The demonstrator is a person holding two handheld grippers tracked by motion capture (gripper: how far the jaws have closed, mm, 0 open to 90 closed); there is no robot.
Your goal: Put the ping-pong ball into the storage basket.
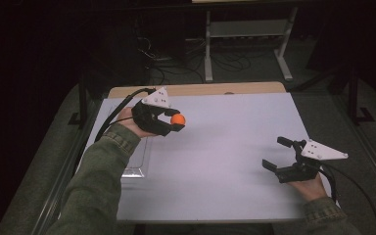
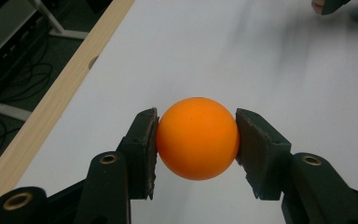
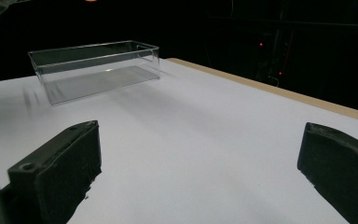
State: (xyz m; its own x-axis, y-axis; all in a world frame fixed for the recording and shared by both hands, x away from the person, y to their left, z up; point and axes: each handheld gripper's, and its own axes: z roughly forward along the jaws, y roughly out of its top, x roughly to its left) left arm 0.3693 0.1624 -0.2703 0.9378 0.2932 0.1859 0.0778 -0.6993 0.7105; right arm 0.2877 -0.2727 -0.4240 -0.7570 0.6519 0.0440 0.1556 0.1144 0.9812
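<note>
High view: left gripper (image 1: 174,120) sits at approx 10 o'clock on the white table (image 1: 225,147), raised off the surface, jaws clamped on an orange ball (image 1: 177,119). Ball is at the jaw tips, clear of the table, just right of the clear plastic box (image 1: 136,161), which lies along the table's left edge under the left hand and green sleeve (image 1: 100,181). Right gripper (image 1: 278,154) rests at approx 4 o'clock, well apart from the ball, jaws spread wide w/ nothing between them.

Left gripper view: ball (image 2: 198,138) is pinched between both pads, one pressing at 9 o'clock, the other at 3 o'clock; white table beneath, wooden edge strip (image 2: 60,93) running off toward 11 o'clock.

Right gripper view: two black jaws stand far apart at 7 and 4 o'clock, bare table between. Box (image 3: 95,67) sits at approx 11 o'clock, upright, open top, near the far edge.
</note>
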